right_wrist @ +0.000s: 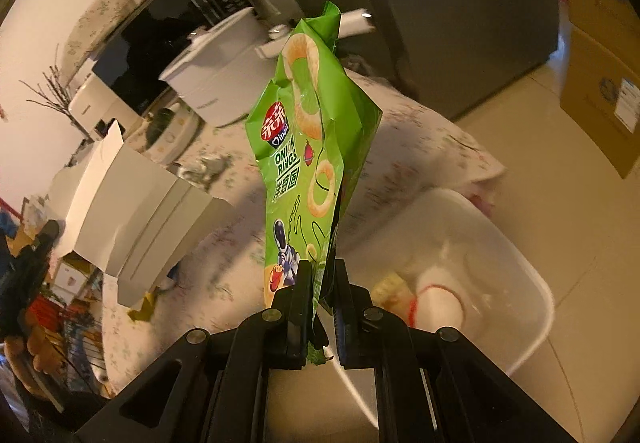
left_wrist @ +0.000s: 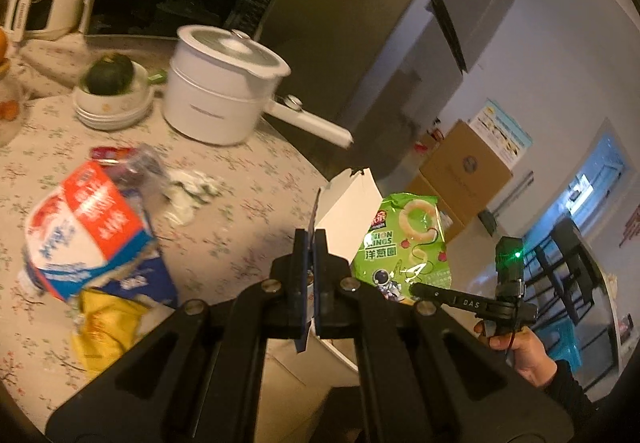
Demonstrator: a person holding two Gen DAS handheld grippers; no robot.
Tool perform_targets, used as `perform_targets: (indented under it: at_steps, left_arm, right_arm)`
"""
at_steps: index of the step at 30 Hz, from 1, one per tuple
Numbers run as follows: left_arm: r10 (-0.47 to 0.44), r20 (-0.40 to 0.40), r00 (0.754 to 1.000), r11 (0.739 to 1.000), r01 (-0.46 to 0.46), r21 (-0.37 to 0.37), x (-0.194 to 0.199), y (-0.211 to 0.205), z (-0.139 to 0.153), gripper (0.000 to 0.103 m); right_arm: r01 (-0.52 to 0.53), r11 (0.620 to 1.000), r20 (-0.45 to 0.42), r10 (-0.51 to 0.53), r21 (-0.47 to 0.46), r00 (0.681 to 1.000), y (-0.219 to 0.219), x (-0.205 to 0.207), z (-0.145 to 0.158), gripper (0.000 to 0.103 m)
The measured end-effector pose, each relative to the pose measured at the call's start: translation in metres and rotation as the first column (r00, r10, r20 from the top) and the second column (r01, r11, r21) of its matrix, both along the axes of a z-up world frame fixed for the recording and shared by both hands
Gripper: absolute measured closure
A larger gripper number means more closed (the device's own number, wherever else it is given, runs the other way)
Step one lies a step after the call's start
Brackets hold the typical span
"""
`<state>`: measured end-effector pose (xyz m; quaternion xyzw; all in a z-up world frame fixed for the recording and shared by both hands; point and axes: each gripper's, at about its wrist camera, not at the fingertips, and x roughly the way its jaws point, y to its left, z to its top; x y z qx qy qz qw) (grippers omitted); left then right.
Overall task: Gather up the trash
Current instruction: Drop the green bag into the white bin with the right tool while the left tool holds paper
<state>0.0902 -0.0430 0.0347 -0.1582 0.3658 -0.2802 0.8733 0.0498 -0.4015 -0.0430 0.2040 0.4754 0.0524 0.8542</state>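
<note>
- Two pieces are lifted: the right gripper (right_wrist: 320,303) pinches a green onion-ring snack bag (right_wrist: 312,147) above the white plastic bin (right_wrist: 536,307); the left gripper (left_wrist: 310,275) clamps a white cardboard box (left_wrist: 348,199).
- Inside the bin: some trash.
- Left on the table beside the bin: blue-and-orange bag (left_wrist: 88,227), yellow wrapper (left_wrist: 104,327), crumpled tissue (left_wrist: 192,187).

Both grippers, left (left_wrist: 310,275) and right (right_wrist: 322,295), clamped (each holding something).

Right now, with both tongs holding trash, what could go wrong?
1. The right tongs pinch only the bottom edge of the onion ring bag; it could slip out short of the white bin.
2. The left tongs grip just a flap of the white box, which might swing or tear loose.
</note>
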Motion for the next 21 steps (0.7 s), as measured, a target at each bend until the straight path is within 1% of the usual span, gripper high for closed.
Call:
perform_targets:
  at_steps: [5, 10, 18, 21]
  left_arm:
    - [-0.053, -0.040, 0.998, 0.999, 0.053, -0.010, -0.002, -0.026, -0.012, 0.101]
    - [-0.092, -0.062, 0.994, 0.996, 0.092, 0.003, -0.004, -0.048, -0.021, 0.101]
    - [-0.128, -0.080, 0.989, 0.991, 0.129, 0.016, -0.007, -0.068, -0.028, 0.101]
    - [-0.137, -0.089, 0.987, 0.990, 0.139, 0.016, -0.007, -0.074, -0.031, 0.101]
  right_arm:
    - [0.015, 0.999, -0.043, -0.017, -0.038, 0.999, -0.019, -0.015, -0.012, 0.093]
    - [0.020, 0.997, -0.131, -0.030, -0.077, 0.991, -0.035, -0.027, -0.034, 0.093]
    - [-0.011, 0.993, -0.265, -0.021, -0.116, 0.964, -0.043, -0.037, -0.065, 0.091]
    - [-0.029, 0.992, -0.303, -0.009, -0.122, 0.953, -0.044, -0.038, -0.075, 0.088]
